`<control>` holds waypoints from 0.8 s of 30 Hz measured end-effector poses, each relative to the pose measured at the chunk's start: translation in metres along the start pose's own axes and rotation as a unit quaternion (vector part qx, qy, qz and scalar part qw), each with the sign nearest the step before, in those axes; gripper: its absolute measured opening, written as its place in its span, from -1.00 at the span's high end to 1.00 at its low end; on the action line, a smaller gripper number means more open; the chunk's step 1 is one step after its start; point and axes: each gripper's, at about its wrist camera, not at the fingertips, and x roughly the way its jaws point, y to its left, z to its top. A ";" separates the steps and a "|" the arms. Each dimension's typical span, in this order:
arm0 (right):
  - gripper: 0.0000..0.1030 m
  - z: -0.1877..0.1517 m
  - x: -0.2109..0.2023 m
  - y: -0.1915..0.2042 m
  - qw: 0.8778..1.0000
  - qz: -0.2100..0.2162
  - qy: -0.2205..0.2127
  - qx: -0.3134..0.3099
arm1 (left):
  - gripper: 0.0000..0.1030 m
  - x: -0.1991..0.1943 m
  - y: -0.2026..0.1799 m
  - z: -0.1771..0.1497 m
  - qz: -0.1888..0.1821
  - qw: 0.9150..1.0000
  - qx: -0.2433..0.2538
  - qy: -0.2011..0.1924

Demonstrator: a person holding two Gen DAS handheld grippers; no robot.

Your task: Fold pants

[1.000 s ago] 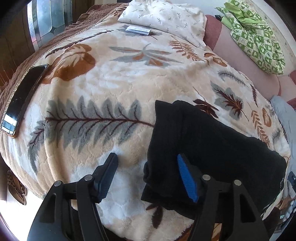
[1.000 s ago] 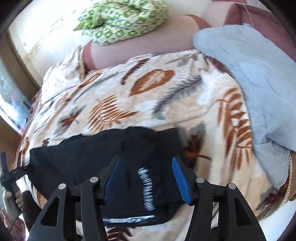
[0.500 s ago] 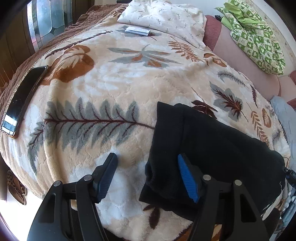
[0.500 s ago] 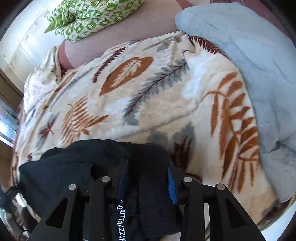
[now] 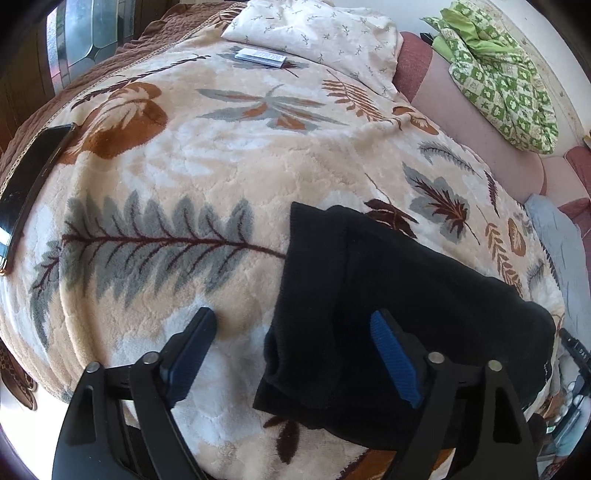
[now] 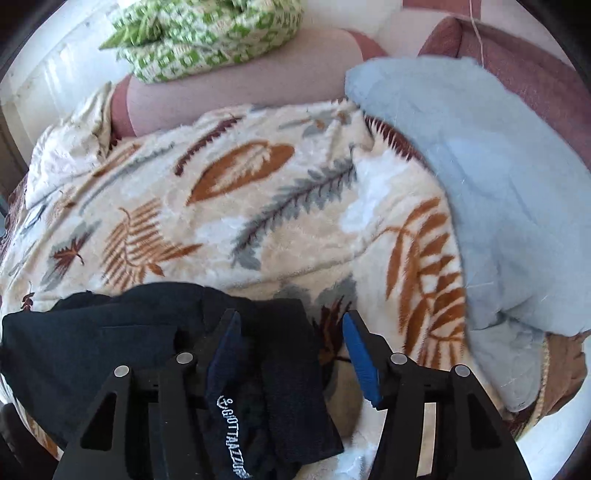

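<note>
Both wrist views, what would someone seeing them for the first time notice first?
The black pants stand out, bunched at the near edge of a cream leaf-print blanket. Both tools sit open over them: the left tool straddles their left edge, and the right tool has the end with white lettering between its fingers. Behind lie a light blue cloth on the right and a green checked bundle at the back.

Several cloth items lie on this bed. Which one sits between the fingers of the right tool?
The black pants, with white lettering on the waistband. They lie between the open right tool. The light blue blanket, green checked cloth and white pillow lie farther off.
</note>
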 end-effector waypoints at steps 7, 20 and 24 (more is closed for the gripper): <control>-0.21 -0.009 -0.043 0.009 0.997 0.066 -0.040 0.008 | 0.15 0.003 -0.027 -0.009 0.049 0.995 0.082 -0.012; -0.21 -0.066 -0.055 0.037 0.978 0.202 0.039 0.024 | 0.26 0.001 -0.006 -0.006 -0.052 0.999 0.005 0.006; -0.21 -0.056 -0.044 0.060 0.971 0.236 0.045 0.019 | 0.07 0.002 -0.007 -0.008 -0.066 0.998 0.002 -0.002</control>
